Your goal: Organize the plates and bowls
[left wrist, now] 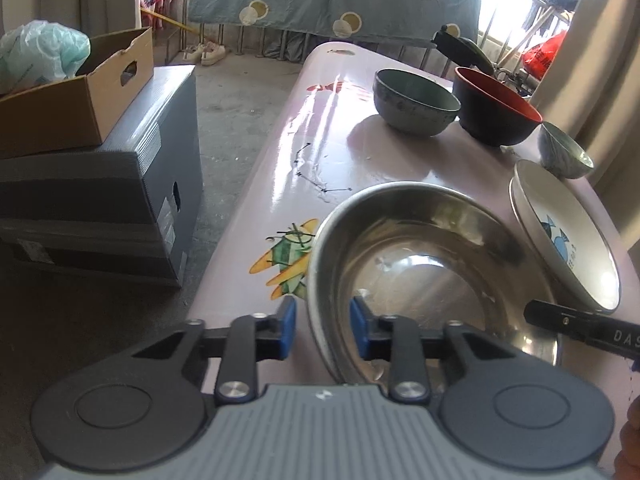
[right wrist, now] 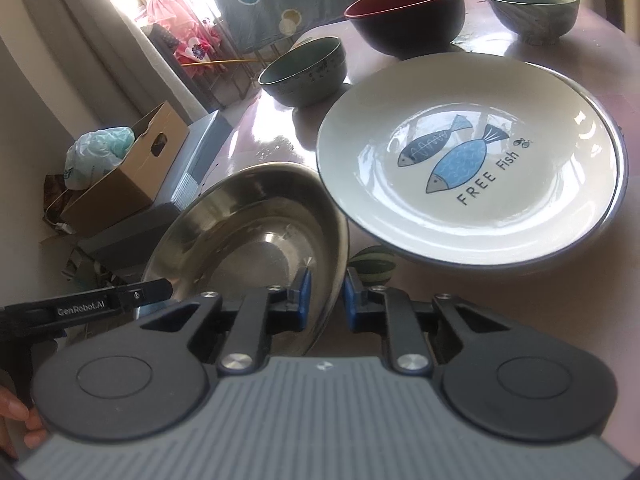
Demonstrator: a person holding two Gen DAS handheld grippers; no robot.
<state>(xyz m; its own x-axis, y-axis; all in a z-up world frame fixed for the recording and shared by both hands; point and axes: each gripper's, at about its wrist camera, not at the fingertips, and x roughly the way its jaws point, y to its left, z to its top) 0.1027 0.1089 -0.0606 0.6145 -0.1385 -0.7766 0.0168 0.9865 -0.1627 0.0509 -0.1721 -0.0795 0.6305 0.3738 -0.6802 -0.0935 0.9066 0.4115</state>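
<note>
A shiny steel bowl [left wrist: 424,264] is held at the near end of the pink table [left wrist: 320,128]. My left gripper [left wrist: 322,326] is shut on its left rim, one blue pad on each side of the wall. My right gripper [right wrist: 325,298] is shut on its right rim; the steel bowl [right wrist: 248,220] fills the left of that view. A white plate with blue fish [right wrist: 472,156] lies just right of the bowl and shows in the left wrist view [left wrist: 564,236]. Behind stand a green bowl [left wrist: 416,102], a black bowl with red inside [left wrist: 496,108] and a small grey-green bowl [left wrist: 564,152].
A cardboard box [left wrist: 76,96] sits on a grey case [left wrist: 100,200] left of the table, across a strip of floor. A curtain and railing run behind the table. A watermelon picture [right wrist: 372,266] marks the table near my right gripper.
</note>
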